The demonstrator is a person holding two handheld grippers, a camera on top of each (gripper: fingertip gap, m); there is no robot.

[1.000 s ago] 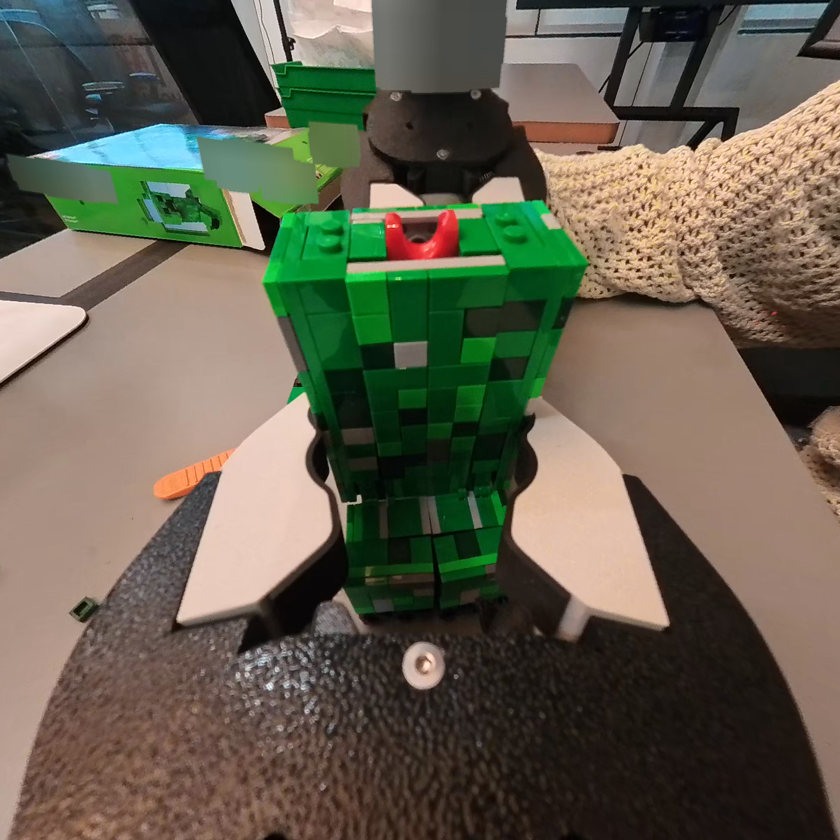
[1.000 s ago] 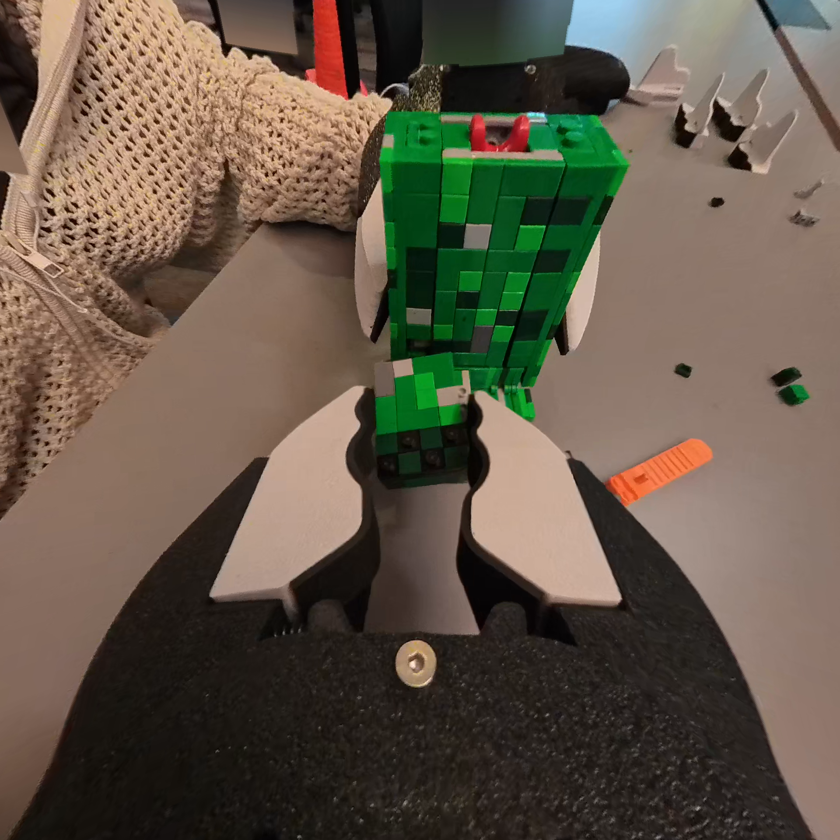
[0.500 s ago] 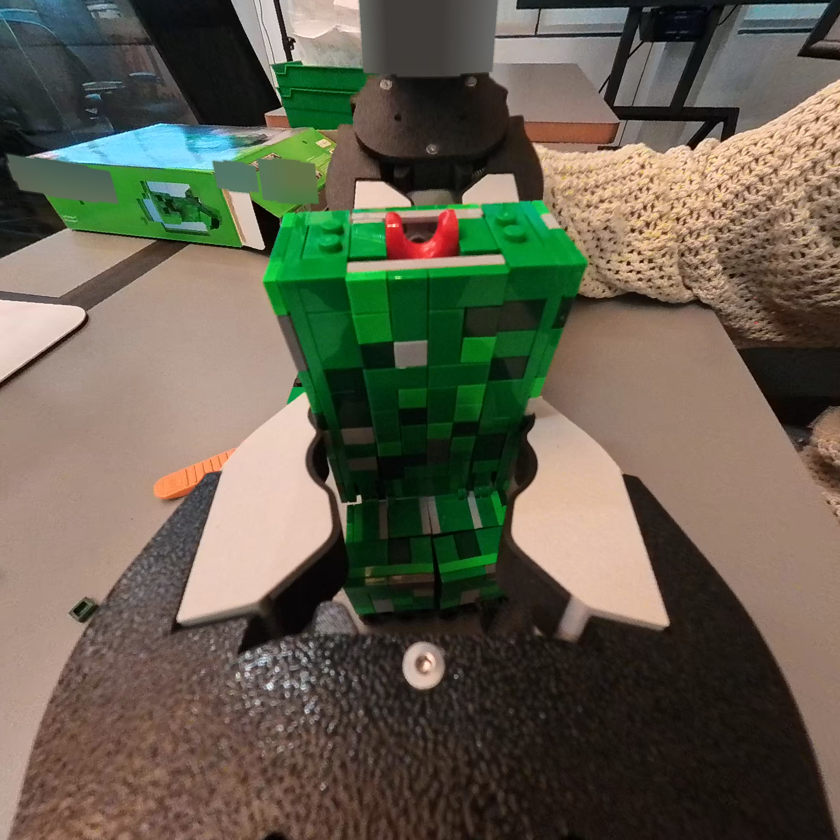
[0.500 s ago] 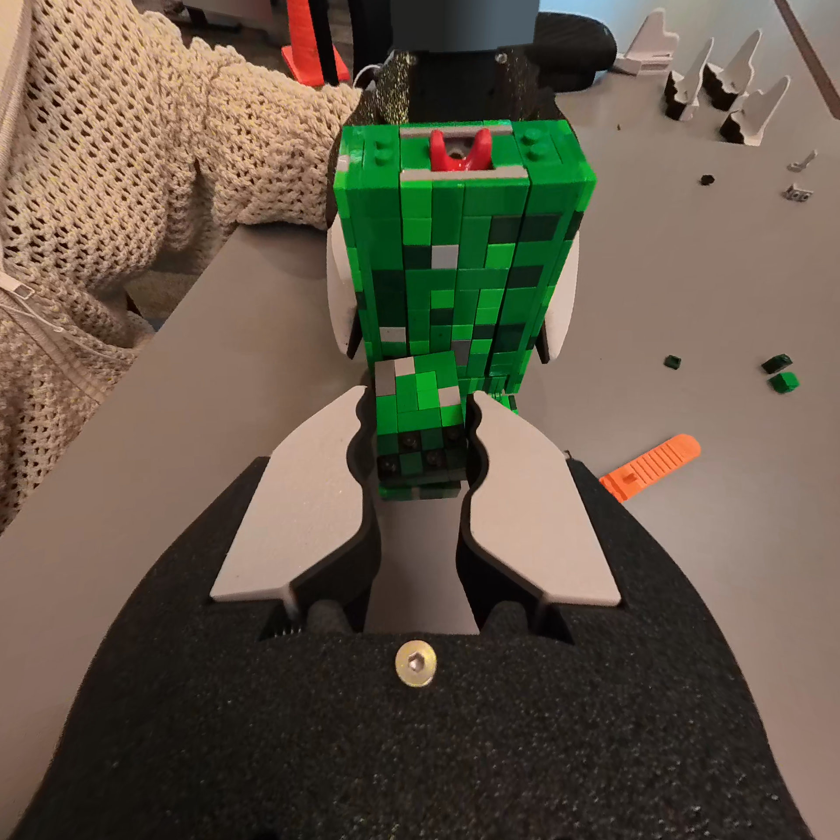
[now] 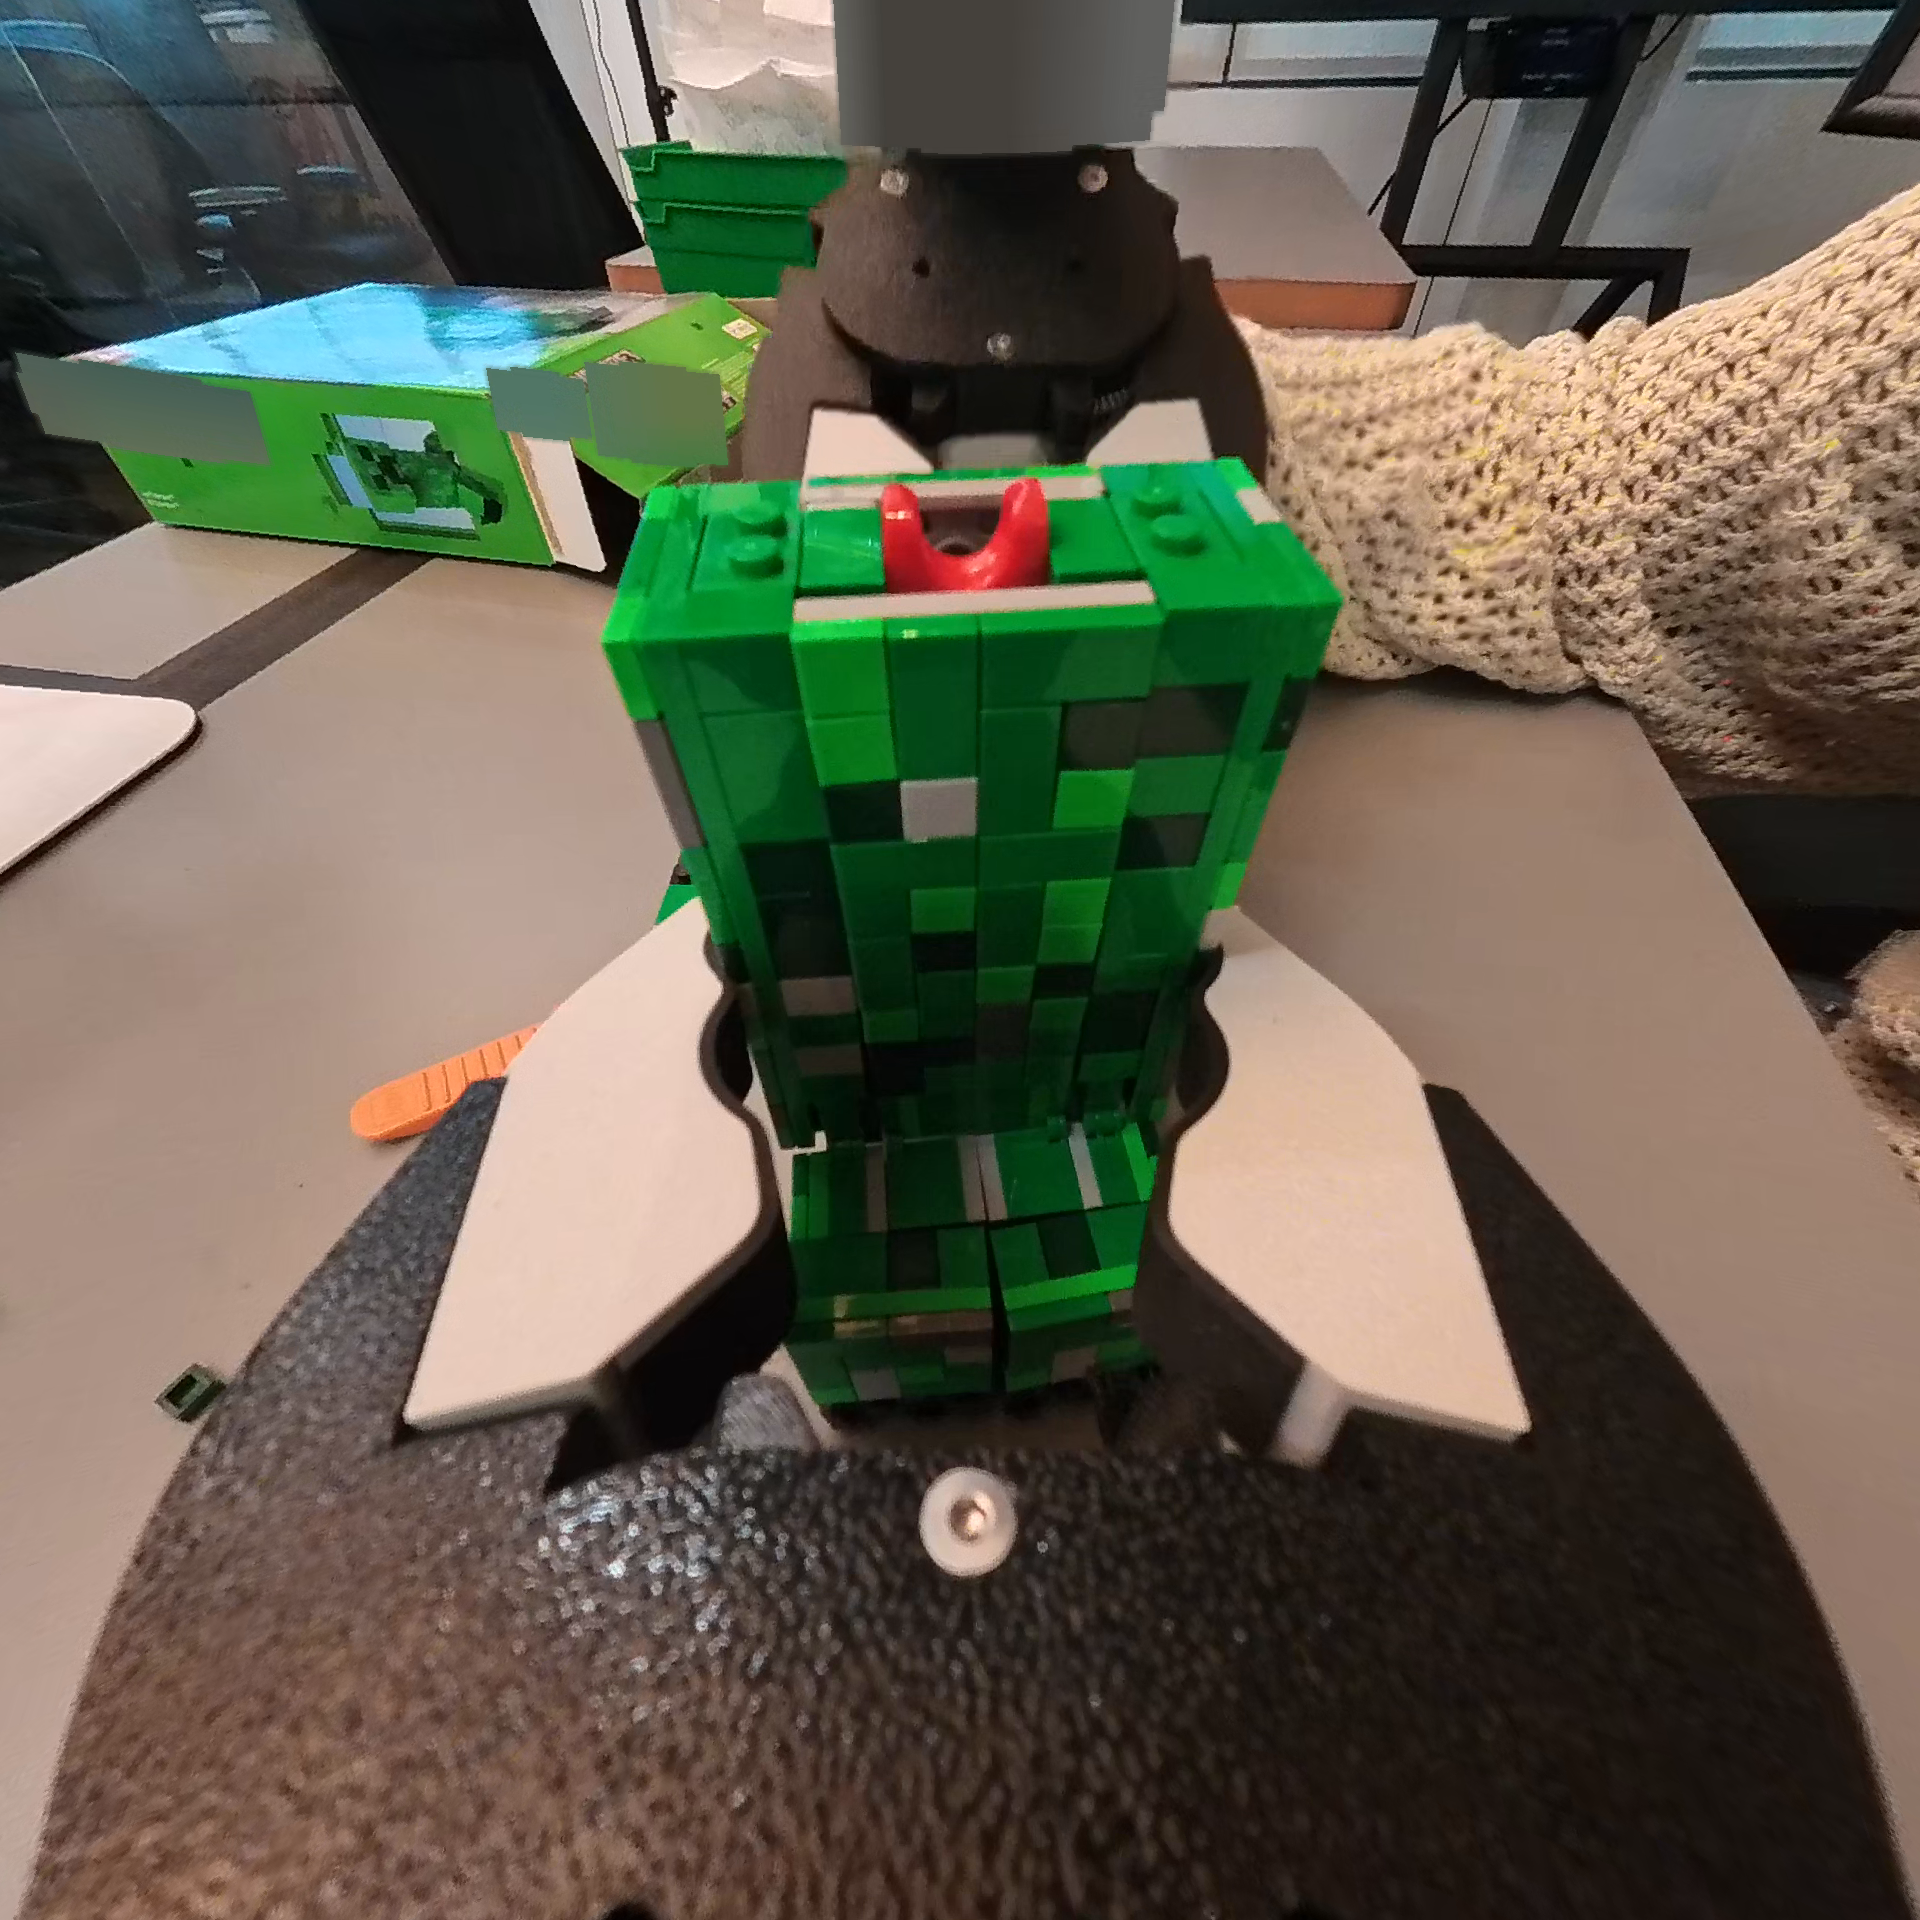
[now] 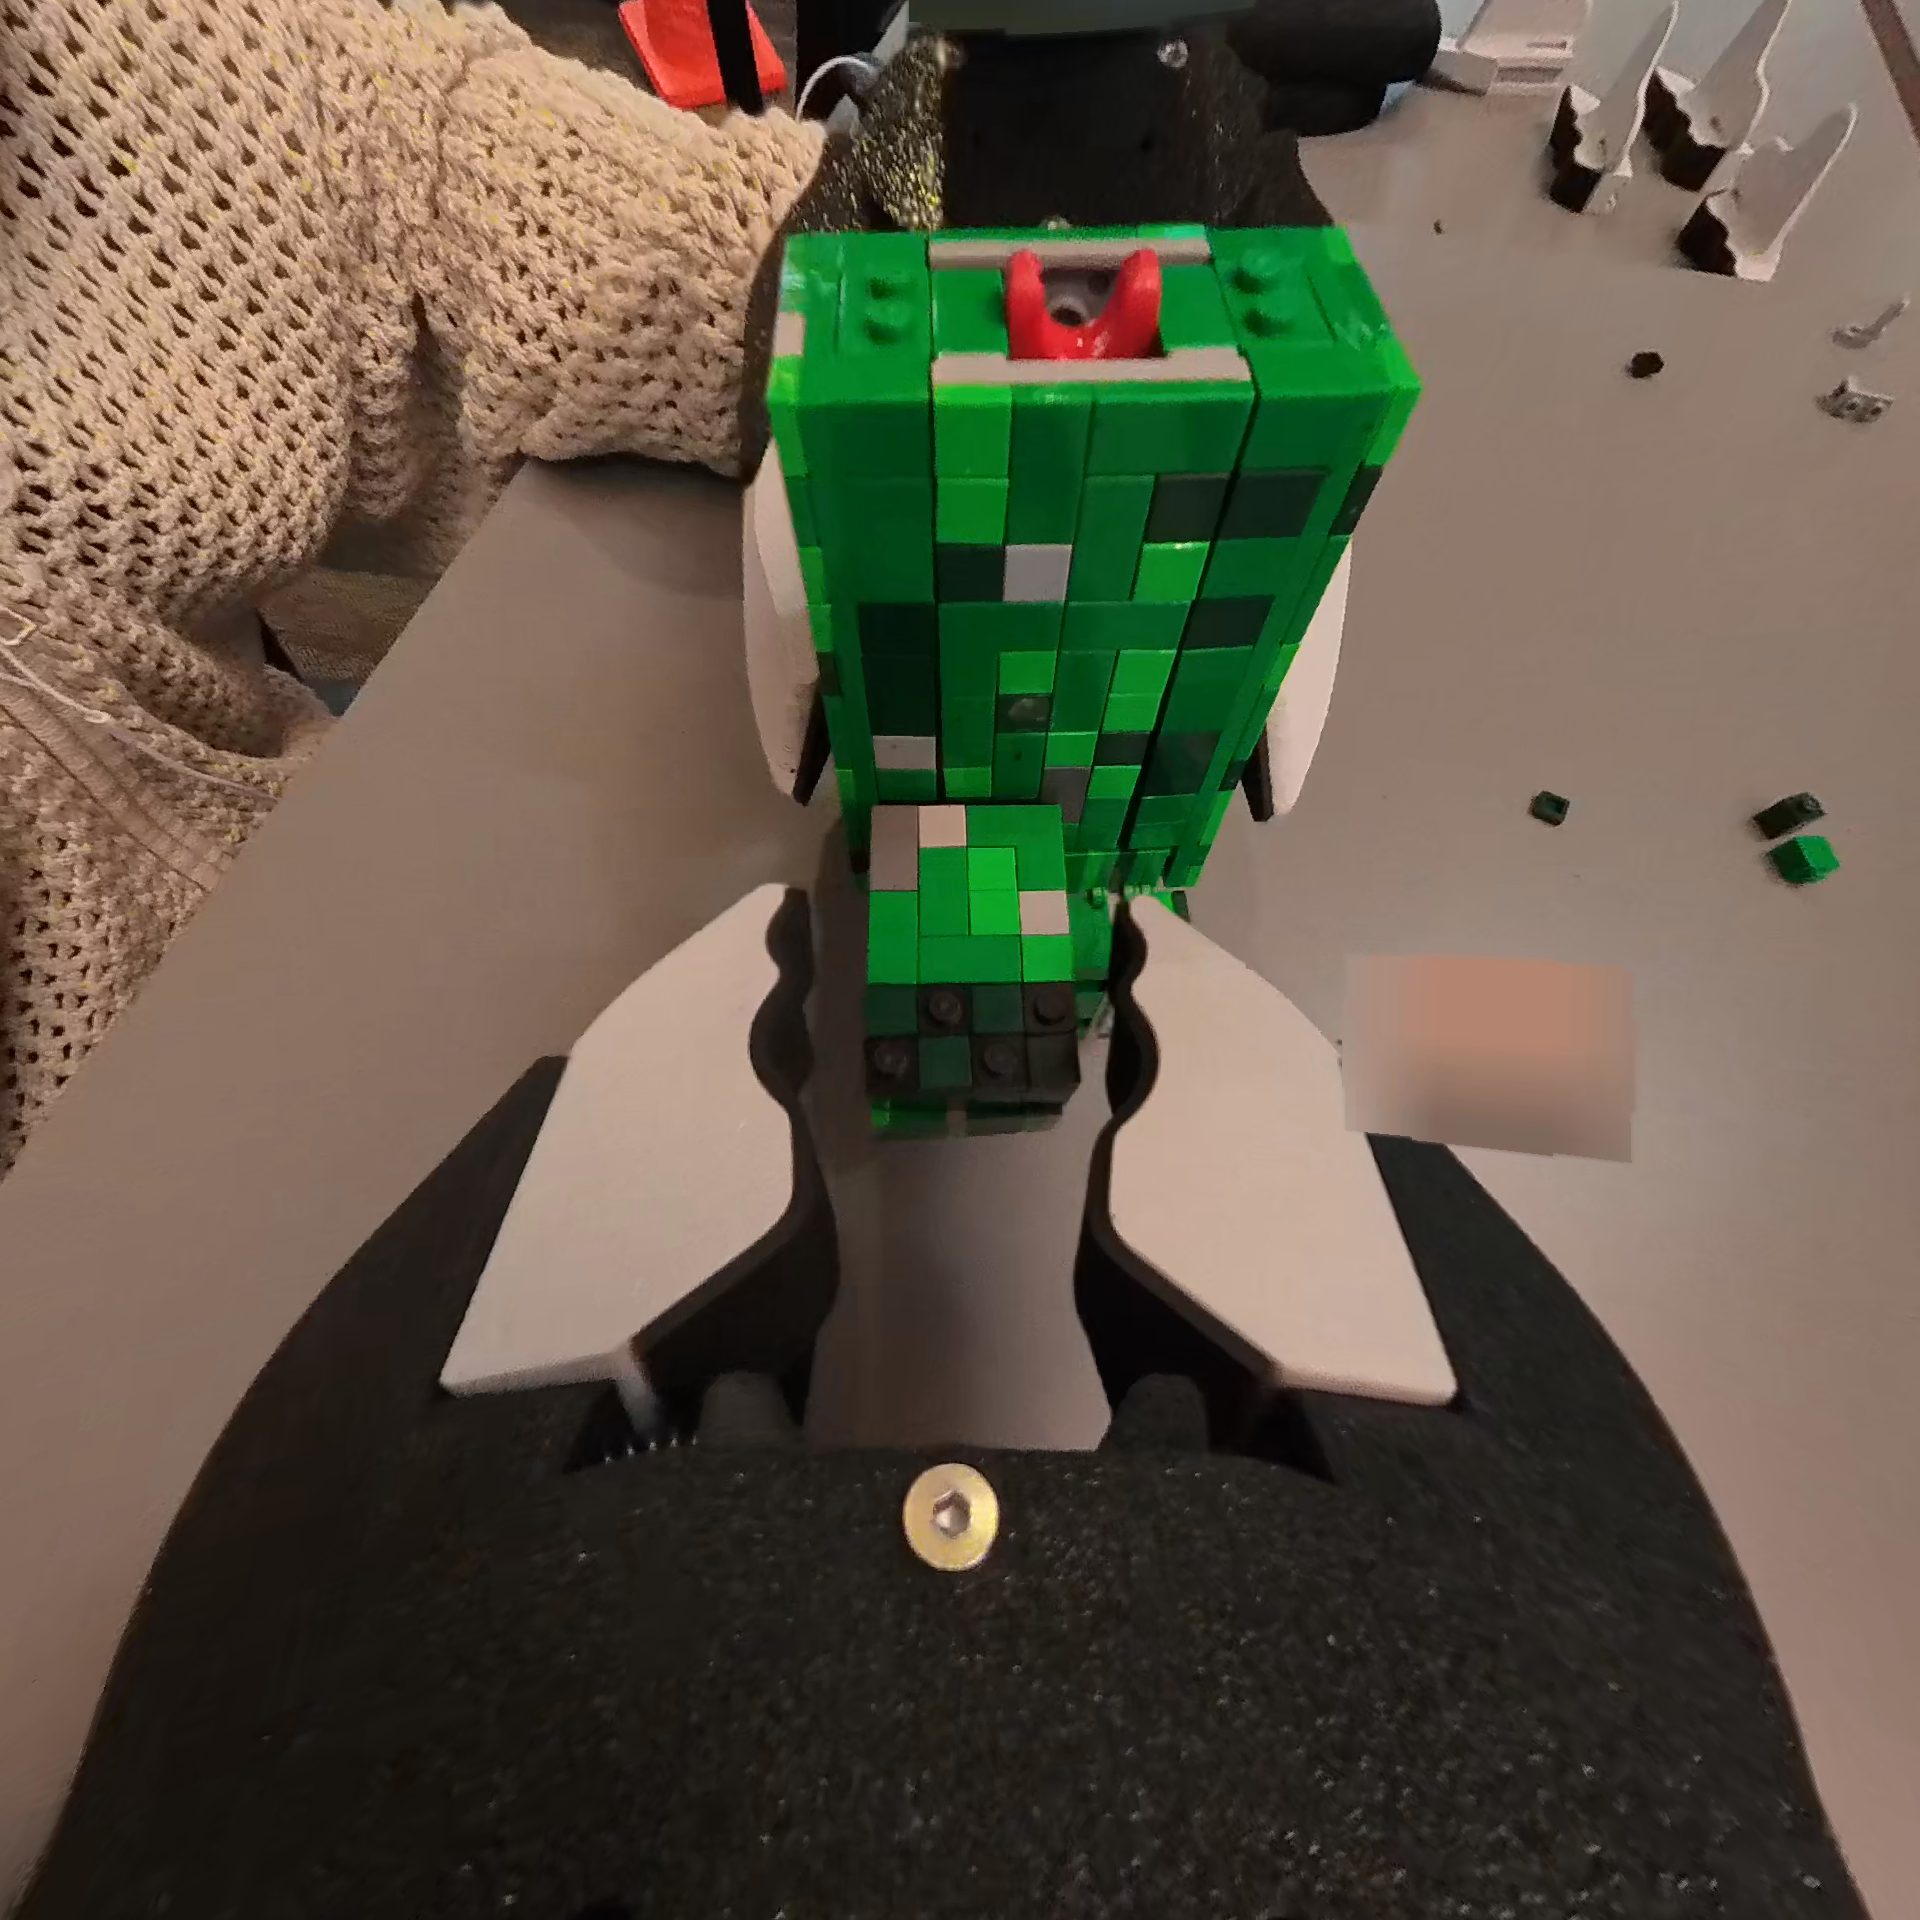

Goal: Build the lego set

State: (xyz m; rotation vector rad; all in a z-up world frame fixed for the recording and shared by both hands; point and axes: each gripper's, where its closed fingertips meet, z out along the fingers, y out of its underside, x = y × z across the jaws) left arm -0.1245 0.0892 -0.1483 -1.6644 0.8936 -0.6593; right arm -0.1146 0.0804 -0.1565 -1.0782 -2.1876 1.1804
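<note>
A tall green lego body (image 5: 966,831) with a red piece (image 5: 961,535) in its top stands upright between the fingers of my left gripper (image 5: 961,987), which is shut on its lower part. In the right wrist view the body (image 6: 1081,582) faces me, with the left gripper's white fingers (image 6: 774,644) on both its sides. A small green leg block (image 6: 971,935) sits against the body's base. My right gripper (image 6: 956,909) is around the block with its jaws slightly apart; a gap shows at the left finger. The right gripper (image 5: 987,312) also shows behind the body in the left wrist view.
A green lego box (image 5: 343,436) lies at the back left, an orange brick separator (image 5: 436,1091) on the grey table (image 5: 364,831). Small loose green pieces (image 6: 1797,842) lie to the right, spare gripper fingers (image 6: 1662,135) farther back. A person's knit sleeve (image 6: 312,312) rests at the table edge. The tips of both grippers are at nearly the same place.
The right gripper carried the leg block up against the body's base, then its fingers spread apart off the block. The left gripper kept its hold and stayed still.
</note>
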